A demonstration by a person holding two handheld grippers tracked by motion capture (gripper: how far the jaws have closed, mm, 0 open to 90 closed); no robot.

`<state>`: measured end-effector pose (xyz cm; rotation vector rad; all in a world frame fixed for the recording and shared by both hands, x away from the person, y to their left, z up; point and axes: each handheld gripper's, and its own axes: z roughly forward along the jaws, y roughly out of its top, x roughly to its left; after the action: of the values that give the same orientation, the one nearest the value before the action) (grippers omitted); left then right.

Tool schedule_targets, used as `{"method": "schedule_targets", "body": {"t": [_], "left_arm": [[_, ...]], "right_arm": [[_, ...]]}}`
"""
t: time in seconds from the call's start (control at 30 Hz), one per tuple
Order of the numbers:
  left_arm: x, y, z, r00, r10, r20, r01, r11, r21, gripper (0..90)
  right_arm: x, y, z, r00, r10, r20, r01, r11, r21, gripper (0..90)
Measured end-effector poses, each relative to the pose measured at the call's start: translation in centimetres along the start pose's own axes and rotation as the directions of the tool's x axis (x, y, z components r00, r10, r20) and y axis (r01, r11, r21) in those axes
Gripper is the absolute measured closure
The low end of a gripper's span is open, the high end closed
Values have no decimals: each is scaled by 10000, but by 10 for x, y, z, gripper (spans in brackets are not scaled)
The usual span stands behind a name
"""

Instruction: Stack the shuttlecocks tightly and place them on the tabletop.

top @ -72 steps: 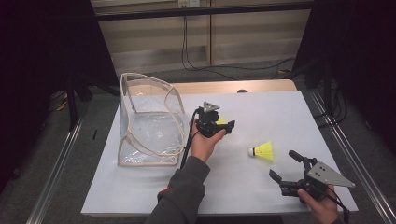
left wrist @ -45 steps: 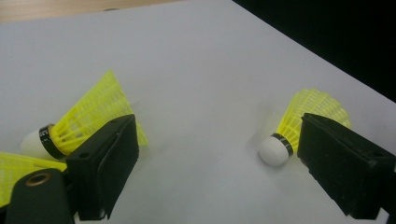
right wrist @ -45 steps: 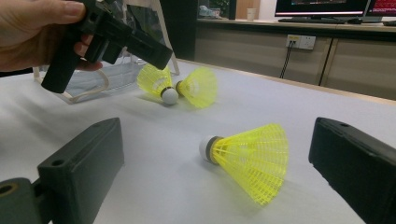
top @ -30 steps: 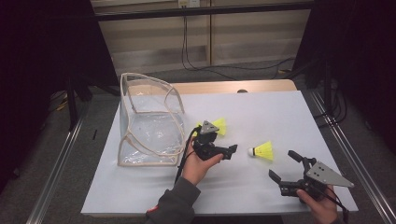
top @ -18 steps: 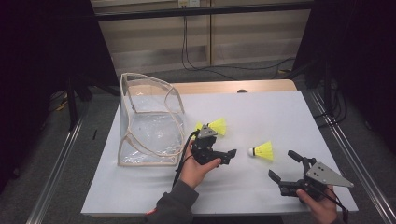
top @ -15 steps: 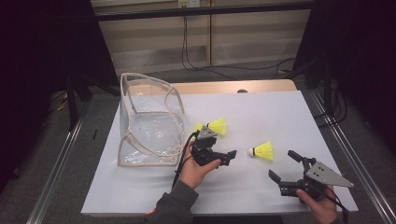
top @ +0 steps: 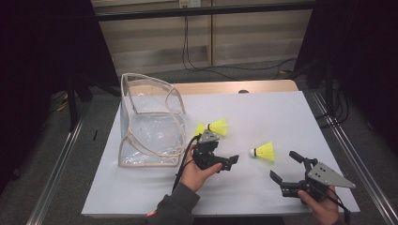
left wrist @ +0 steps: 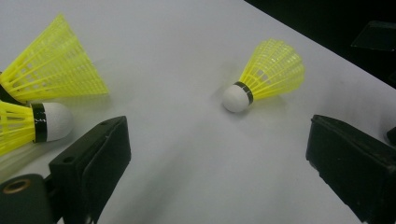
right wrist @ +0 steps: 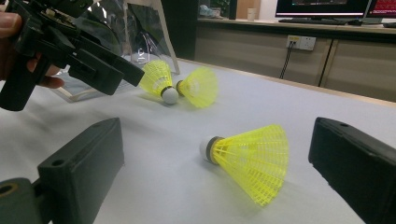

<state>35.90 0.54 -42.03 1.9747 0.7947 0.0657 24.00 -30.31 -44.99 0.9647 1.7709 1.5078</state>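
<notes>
A yellow plastic shuttlecock with a white cork tip (left wrist: 261, 74) lies on its side on the white surface (top: 281, 112), straight ahead of the left gripper (top: 224, 163) and framed between its two black jaws, which stand wide apart and hold nothing. Its cork tip points back toward this gripper. To that gripper's left, close by the left jaw, lie two more yellow plastic shuttlecocks (left wrist: 42, 98), touching each other. Farther off on that side stands a clear plastic container with a pale rim (top: 150, 124).

The right gripper (top: 286, 168) rests low near the front edge of the surface, its jaws also wide and empty; the lone shuttlecock lies just ahead of it, between its jaws in the right gripper view.

Judging from this, the step in hand is the approach to the lone shuttlecock, likely to collect it. The next move calls for the left gripper to advance and drop until the jaws straddle the cork tip or the skirt's narrow base, then close gently, since the light mesh skirt could crush or roll away.
</notes>
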Motion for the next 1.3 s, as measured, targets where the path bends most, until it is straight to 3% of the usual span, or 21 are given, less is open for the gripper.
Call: {"method": "schedule_targets", "body": {"t": [0.67,1.3], "left_arm": [[-8,-11,-12,9986,233,479,-229,9997,-81,53],[-4,-27,-34,9960,533,715,-508,9980,-373,41]], "right_arm": [[0,0,0,10000,14,-22,-14,10000,-3,28],[1,0,1,10000,-39,-35,39,10000,17,29]]}}
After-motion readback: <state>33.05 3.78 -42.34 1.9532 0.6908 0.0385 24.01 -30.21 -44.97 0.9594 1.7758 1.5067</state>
